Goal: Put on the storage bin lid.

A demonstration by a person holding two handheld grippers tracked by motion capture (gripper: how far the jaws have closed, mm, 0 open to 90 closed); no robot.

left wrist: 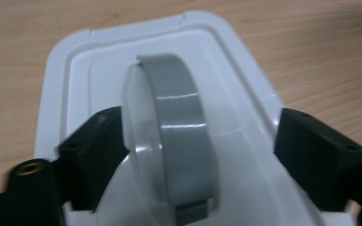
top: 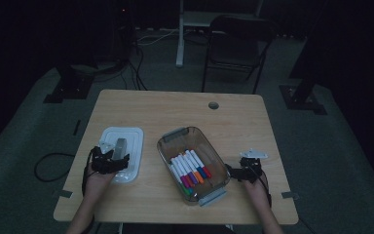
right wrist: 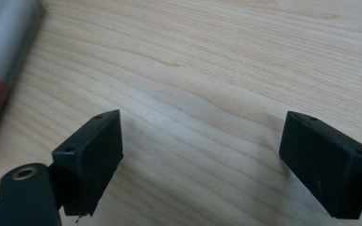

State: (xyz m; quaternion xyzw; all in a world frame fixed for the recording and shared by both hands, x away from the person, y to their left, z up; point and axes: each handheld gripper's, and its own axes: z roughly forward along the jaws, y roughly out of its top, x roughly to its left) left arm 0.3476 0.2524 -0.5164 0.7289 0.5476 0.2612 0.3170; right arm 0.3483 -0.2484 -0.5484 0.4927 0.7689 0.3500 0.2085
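Left gripper (top: 110,161): held over the near part of the white lid, jaws spread wide; one black jaw on each side of the lid's grey handle in the left gripper view, left jaw just beside it, right jaw well apart, nothing clamped.
Right gripper (top: 248,171): low over bare wood near the right edge of the table, just right of the bin; jaws wide apart in the right gripper view, nothing between them but tabletop.
Hands: left hand (top: 96,181) and right hand (top: 256,187) entering from the near edge, each behind its gripper.
White lid (left wrist: 99,56): flat on the table, left of the bin; raised rim, rounded corners.
Grey handle (left wrist: 179,122): arched band standing up from the middle of the lid, running near to far.
Clear bin (top: 168,139): centre of the table, set at a slant, grey latch at the far-left end and at the near-right end, uncovered.
Markers (top: 190,168): lying side by side inside the bin, white barrels, caps in red, blue, orange, purple, pink and green toward the near side.
Table (top: 175,105): light wood, round cable hole near the far edge.
Folding chair (top: 236,44): dark, beyond the far side of the table on the floor.
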